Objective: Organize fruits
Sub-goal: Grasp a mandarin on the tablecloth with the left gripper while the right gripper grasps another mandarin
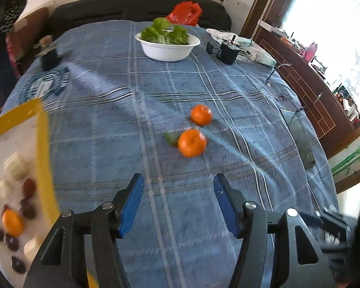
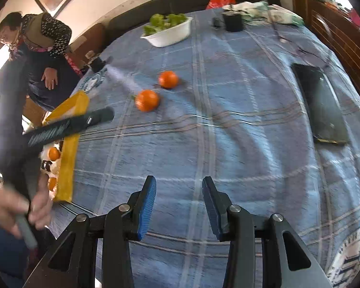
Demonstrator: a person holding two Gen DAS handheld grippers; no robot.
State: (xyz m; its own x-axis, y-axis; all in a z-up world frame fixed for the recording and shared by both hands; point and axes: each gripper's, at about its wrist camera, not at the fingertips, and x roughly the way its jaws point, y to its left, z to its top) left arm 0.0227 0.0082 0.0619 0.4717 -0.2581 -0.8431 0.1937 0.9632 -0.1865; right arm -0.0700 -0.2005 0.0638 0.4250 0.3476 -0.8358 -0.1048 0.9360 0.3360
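Note:
Two oranges lie side by side on the blue checked blanket, the nearer orange [image 1: 192,142] [image 2: 147,100] next to a small green leaf [image 1: 171,138], the farther orange [image 1: 201,114] [image 2: 168,79] just beyond it. At the left, a yellow-rimmed tray [image 1: 42,148] [image 2: 68,163] holds another orange [image 1: 12,222], dark round fruits and pale pieces. My left gripper [image 1: 178,180] is open over bare blanket, short of the two oranges, with nothing between its blue pads. My right gripper [image 2: 178,182] also hangs open and empty over the blanket.
A white bowl [image 1: 165,52] [image 2: 170,37] of green leaves stands at the far side. Near it are a black cup [image 1: 228,52] and a red bag [image 1: 184,12]. A dark flat tablet [image 2: 321,103] lies at the right. A person [image 2: 36,48] sits at the left.

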